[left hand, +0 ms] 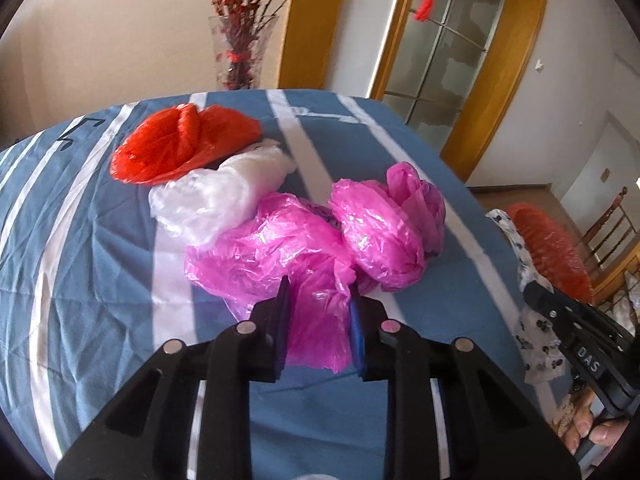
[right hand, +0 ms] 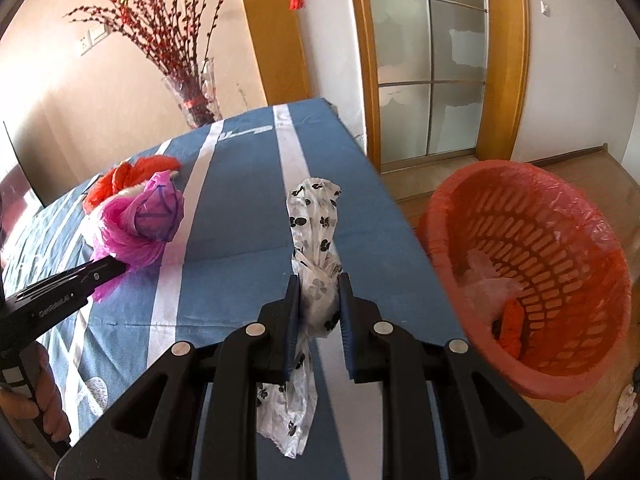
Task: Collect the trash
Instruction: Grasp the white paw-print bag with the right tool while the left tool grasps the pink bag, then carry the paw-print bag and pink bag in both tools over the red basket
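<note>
**Both grippers gripping bags at the table, basket off its right edge**

On the table (left hand: 100,280), covered in blue cloth with white stripes, four loose bags show in the left wrist view. A red bag (left hand: 176,144) lies toward the far left. A clear bag (left hand: 216,196) touches its near side. Two pink bags follow: the nearer one (left hand: 272,256) toward the near edge and a second pink bag (left hand: 380,232) just right of it, the two touching. The left gripper (left hand: 318,312) has its jaws closed on a flap of the nearer pink bag.

The right wrist view shows those bags only as a bunched pile at its left, with the left gripper's finger at the pink plastic. It shows best what the left view catches only at its margin: the right gripper (right hand: 319,304), jaws clamped on a fifth bag, a spotted bag (right hand: 316,232), white with black marks, twisted and held over the table near its right edge. One red basket (right hand: 532,276) with a plastic liner is off the table's right edge, tilted toward the camera, with crumpled clear and red scraps inside. One vase (right hand: 196,92) of red twigs stands beyond the far edge.
</note>
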Available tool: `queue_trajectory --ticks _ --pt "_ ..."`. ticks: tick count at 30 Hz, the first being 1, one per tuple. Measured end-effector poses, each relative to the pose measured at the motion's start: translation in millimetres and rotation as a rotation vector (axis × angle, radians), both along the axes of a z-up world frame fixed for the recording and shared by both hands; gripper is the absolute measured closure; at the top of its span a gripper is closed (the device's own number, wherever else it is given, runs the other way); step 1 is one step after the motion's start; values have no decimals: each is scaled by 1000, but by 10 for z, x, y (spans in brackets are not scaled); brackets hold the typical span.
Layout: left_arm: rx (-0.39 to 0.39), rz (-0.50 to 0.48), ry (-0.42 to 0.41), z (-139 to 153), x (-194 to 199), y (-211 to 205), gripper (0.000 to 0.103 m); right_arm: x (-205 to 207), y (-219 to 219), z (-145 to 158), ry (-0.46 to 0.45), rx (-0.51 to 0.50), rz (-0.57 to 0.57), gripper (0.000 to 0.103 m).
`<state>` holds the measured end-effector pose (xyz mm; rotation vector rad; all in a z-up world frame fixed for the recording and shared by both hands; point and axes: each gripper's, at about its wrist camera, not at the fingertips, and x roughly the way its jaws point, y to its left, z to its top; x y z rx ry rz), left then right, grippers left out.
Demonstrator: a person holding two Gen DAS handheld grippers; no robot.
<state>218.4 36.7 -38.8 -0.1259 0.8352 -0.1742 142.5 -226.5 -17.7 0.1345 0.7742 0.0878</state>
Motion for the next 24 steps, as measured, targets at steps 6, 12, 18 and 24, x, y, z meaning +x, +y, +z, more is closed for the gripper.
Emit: queue_trajectory --ticks 6,12,18,24 --pt "-24 -64 -20 100 -75 -269 78 -81 -187 51 -21 -2 -44 84" --pt "-44 -120 -18 127 -77 -567 78 -141 -483 56 -29 6 -109 84" --pt "-57 -174 -12 134 -57 -887 78 -203 -770 47 -32 18 -169 84" --pt "-69 -230 -17 161 -52 -1178 78 -248 -997 17 -31 28 -218 84"
